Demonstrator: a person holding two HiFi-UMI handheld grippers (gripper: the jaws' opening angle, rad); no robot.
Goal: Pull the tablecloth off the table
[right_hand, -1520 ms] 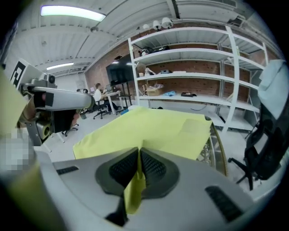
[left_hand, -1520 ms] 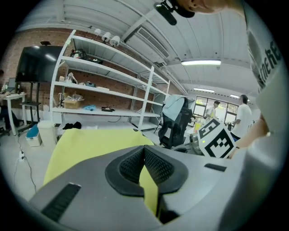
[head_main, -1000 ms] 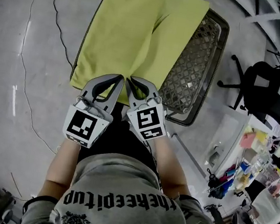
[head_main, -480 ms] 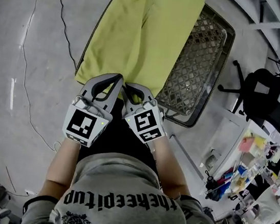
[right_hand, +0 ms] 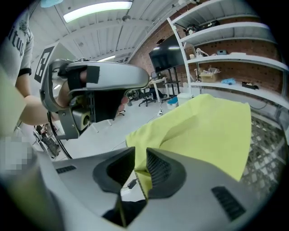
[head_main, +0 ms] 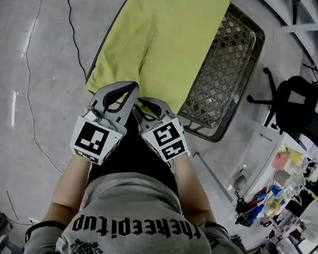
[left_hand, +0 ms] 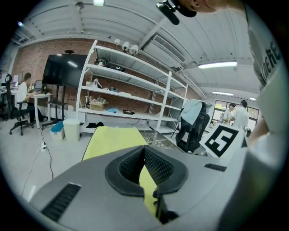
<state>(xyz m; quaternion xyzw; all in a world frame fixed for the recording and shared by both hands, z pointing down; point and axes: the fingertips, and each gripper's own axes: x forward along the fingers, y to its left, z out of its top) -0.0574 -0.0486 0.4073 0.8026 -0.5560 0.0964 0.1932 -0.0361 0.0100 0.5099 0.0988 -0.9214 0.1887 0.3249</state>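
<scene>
A yellow-green tablecloth [head_main: 160,35] covers the left part of a metal mesh table [head_main: 224,62], with its near edge at my grippers. My left gripper [head_main: 130,87] is shut on that near edge; in the left gripper view the cloth [left_hand: 113,140] runs out from between the closed pads of the left gripper [left_hand: 144,151]. My right gripper [head_main: 145,103] sits close beside it. Its jaws have just been opening. In the right gripper view a gap shows at the right gripper [right_hand: 141,155], and the cloth's hem [right_hand: 203,131] hangs loose between the pads.
A black office chair [head_main: 296,107] stands right of the table, beyond it a cluttered desk [head_main: 291,189]. A cable [head_main: 69,17] trails over the concrete floor at the left. White shelving [left_hand: 126,99] lines the brick wall behind the table.
The right gripper has tilted and edged toward the left one, and its jaws have parted. The ridge down the middle of the cloth has flattened. The left gripper keeps its hold.
</scene>
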